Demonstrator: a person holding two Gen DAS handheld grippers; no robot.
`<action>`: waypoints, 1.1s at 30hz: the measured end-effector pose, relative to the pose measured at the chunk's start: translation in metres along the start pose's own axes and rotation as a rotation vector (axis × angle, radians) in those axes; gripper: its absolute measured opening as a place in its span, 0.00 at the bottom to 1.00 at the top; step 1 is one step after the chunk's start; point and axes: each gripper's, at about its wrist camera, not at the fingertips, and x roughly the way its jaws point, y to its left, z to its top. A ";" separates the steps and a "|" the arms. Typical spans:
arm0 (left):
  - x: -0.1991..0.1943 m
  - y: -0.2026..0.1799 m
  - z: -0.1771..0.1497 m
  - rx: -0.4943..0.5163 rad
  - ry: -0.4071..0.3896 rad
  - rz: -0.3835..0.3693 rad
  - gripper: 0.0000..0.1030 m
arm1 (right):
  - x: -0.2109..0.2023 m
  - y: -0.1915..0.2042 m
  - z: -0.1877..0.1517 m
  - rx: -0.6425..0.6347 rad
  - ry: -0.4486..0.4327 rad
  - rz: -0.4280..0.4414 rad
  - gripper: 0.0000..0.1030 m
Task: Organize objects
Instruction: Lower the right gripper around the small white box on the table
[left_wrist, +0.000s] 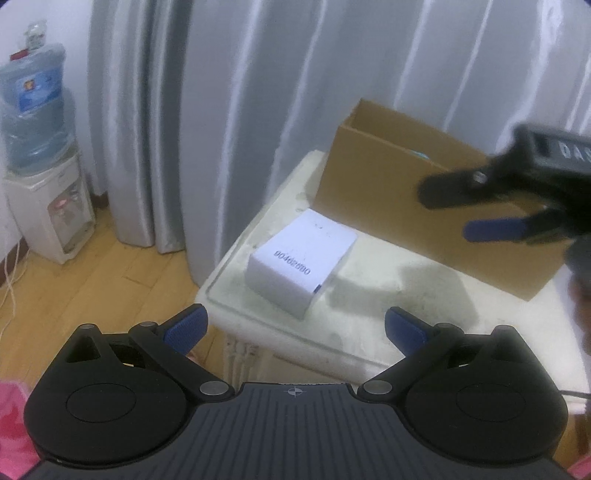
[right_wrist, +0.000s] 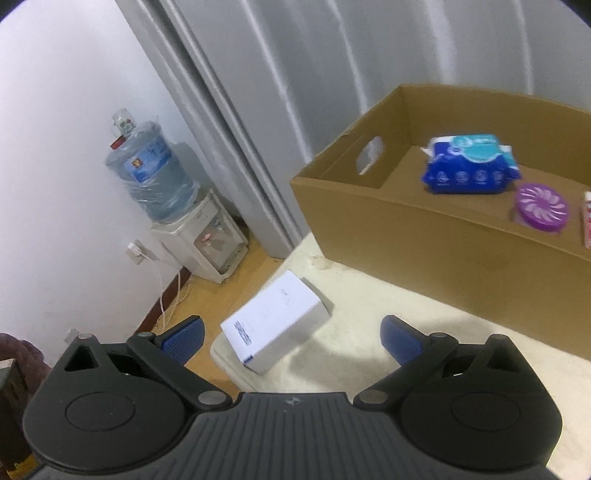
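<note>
Black plastic with blue-padded tips: left gripper (left_wrist: 294, 326) nearest, jaws spread wide, empty, poised over the near edge of the cream-white tabletop (left_wrist: 373, 343). Same for the right gripper (right_wrist: 291, 334), jaws wide and empty, hanging above the tabletop's near left corner. Just beyond both, a small white rectangular cardboard box (left_wrist: 302, 260) with a printed number, lying flat near the left edge of the tabletop, apart from either gripper. Behind it, almost touching, a large open brown cardboard carton (right_wrist: 436, 229) with a cut-out handle in its left end wall. Inside the carton, seen from the right wrist: a blue and teal soft pack of wipes (right_wrist: 469, 164), a round purple disc with a white swirl pattern (right_wrist: 542, 207) just right of it, and a red-and-white item at the frame edge, too cropped to identify. Farther off, pale grey curtains (left_wrist: 221, 110), a wooden floor (left_wrist: 92, 280), and a white water dispenser (right_wrist: 207, 240) topped by a blue bottle at far left.
</note>
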 end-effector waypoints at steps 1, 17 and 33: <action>0.006 0.000 0.002 0.004 0.007 0.002 0.99 | 0.007 0.000 0.002 -0.001 0.002 0.010 1.00; 0.062 -0.002 0.016 0.036 0.136 -0.046 0.79 | 0.122 -0.008 0.021 -0.034 0.149 -0.017 0.79; 0.057 -0.011 0.017 0.022 0.129 -0.065 0.79 | 0.119 -0.008 0.024 0.011 0.231 0.023 0.77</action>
